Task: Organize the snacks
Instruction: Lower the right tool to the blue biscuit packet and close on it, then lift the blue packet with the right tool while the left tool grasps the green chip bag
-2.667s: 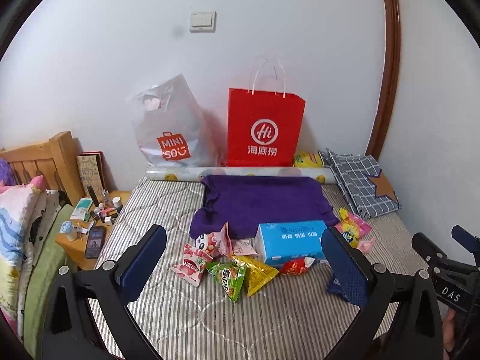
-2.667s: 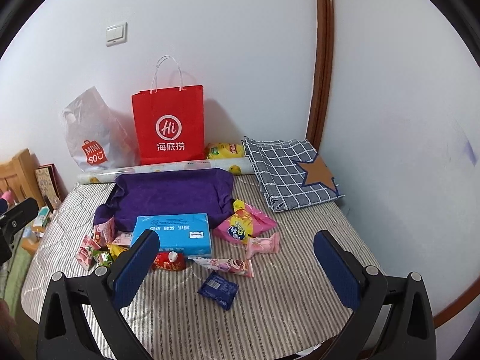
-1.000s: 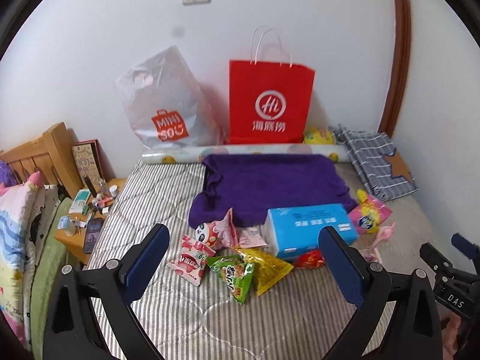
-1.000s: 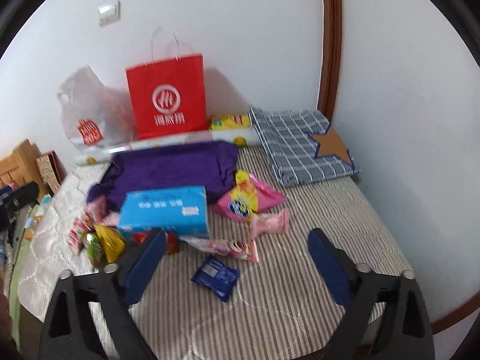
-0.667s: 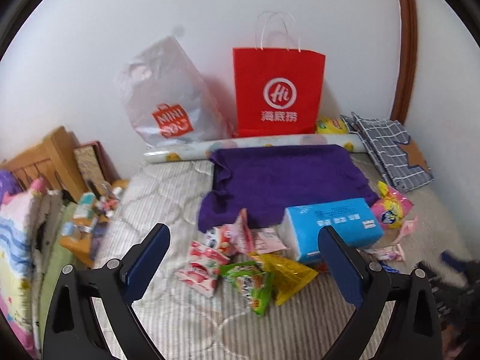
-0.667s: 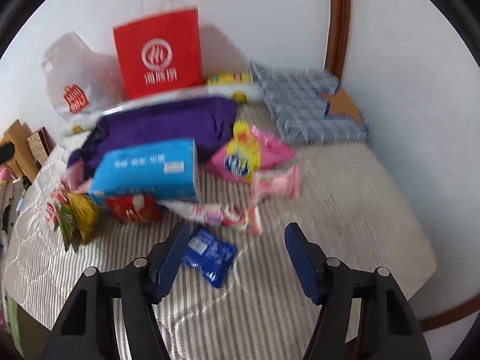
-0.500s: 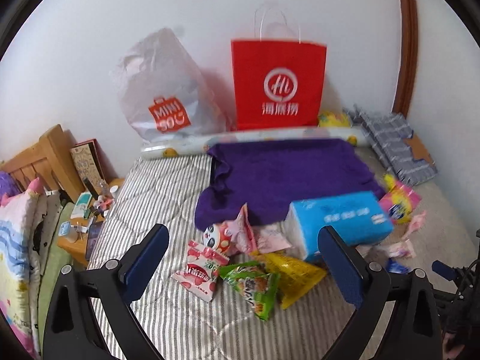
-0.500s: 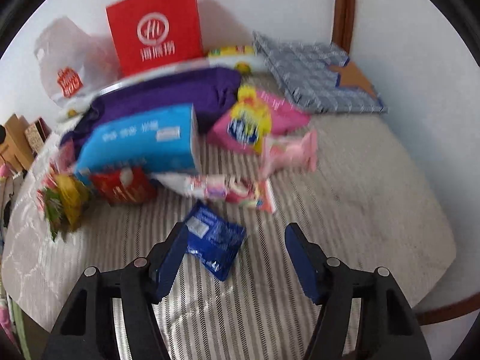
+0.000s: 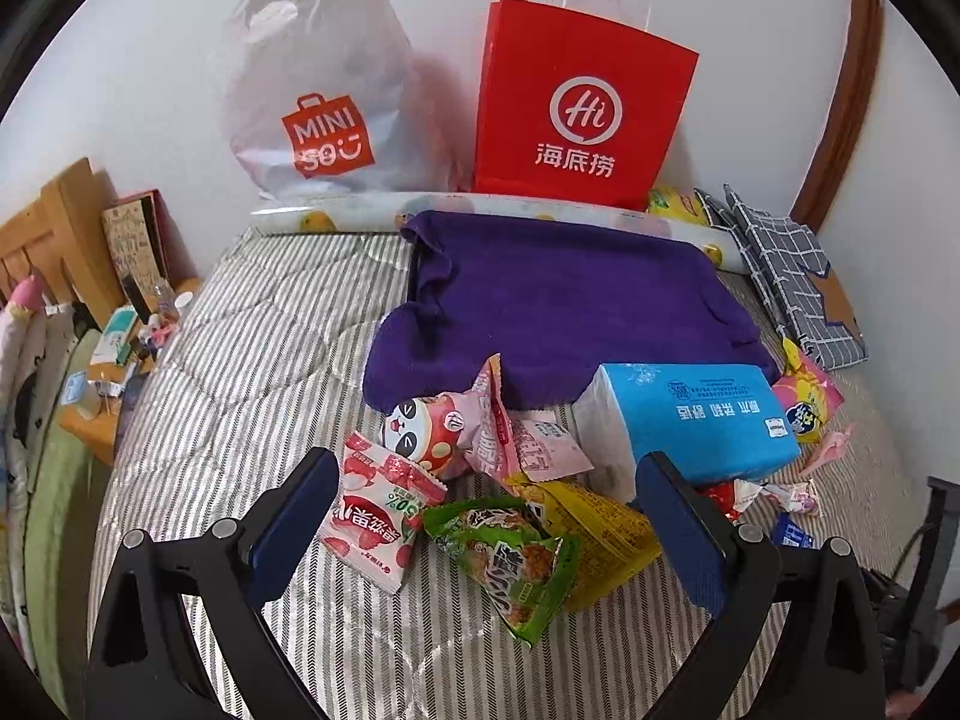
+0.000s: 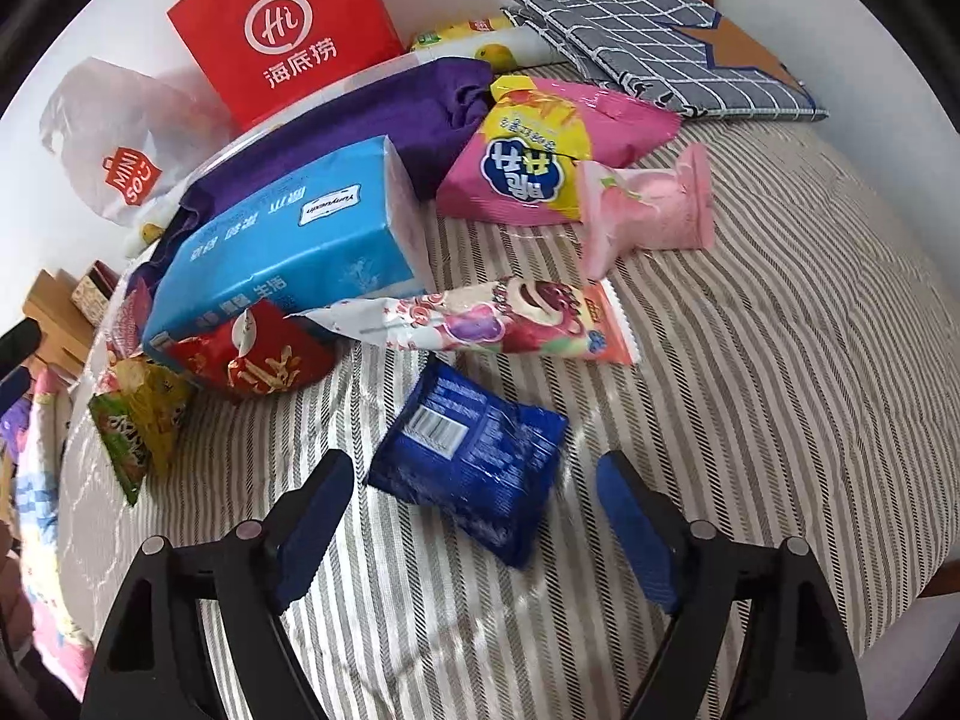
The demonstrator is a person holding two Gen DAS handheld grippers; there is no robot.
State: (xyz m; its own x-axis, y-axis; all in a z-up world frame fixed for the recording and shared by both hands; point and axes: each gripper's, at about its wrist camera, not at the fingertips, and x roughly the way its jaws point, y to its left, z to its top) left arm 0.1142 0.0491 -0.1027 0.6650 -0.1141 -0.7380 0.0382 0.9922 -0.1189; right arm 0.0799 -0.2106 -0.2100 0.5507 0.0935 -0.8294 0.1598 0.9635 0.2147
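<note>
From the left wrist, the left gripper [image 9: 489, 525] hangs spread wide over the pink [image 9: 375, 519], green [image 9: 510, 561] and yellow packets [image 9: 591, 531] on the striped mattress [image 9: 252, 360], bare stripes reaching toward its left edge. From the right wrist, the right gripper [image 10: 474, 507] is parted, empty, around the blue packet [image 10: 471, 465], seemingly not touching, with bare mattress to its right.

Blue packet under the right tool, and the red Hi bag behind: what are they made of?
The blue packet looks like glossy plastic film: glare streaks, crinkles, a printed barcode. The red Hi bag looks like matte stiff paper: flat panels, sharp fold edges, thin white cord handles. The right tool, open, hovers over the packet.
</note>
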